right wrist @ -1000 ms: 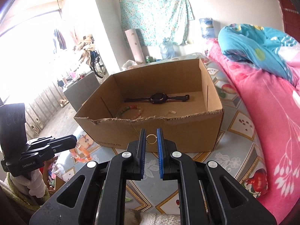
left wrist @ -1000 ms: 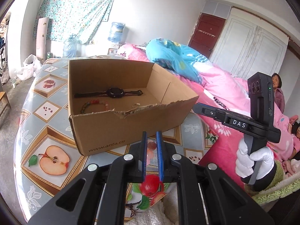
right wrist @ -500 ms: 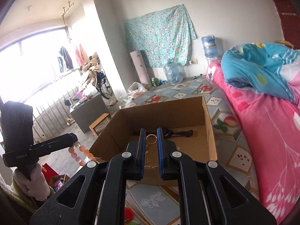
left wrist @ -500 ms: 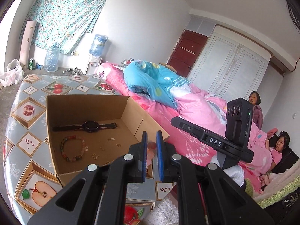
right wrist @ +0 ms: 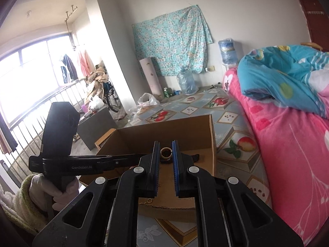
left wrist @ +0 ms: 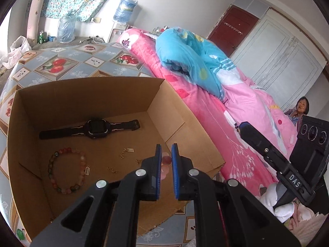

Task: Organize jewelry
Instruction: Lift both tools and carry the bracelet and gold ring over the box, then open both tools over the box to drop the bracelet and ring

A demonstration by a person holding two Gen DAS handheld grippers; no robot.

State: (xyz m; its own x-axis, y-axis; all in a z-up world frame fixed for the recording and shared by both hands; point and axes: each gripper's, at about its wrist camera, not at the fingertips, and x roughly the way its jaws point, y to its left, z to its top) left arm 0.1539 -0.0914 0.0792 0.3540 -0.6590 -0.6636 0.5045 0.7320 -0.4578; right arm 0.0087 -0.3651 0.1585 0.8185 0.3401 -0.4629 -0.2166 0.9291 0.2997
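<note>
We are at the drop-off step, with a piece in each gripper and the box [left wrist: 86, 111] under us; the left gripper [left wrist: 164, 154] has its jaws narrow, pinched on pale pink beads [left wrist: 166, 160] that hang between the pads and just below the tips; the right gripper [right wrist: 166, 151] is likewise narrow, nipping a gold ring [right wrist: 165, 152] right at the tips. Ahead of the left jaws, on the box floor, lie a black watch [left wrist: 92, 127], a bead bracelet [left wrist: 67, 170] off to the left, and small gold bits [left wrist: 125, 153] just beside the tips.

Next, we judge, each gripper must part its jaws over a bare patch of floor, so that the new piece lands apart from the rest and chains do not tangle; the ring may roll.

The left gripper tips steeply down into the box; the right one slants more gently, over the near wall; gloved hands [right wrist: 55, 193] grasp both handles.
</note>
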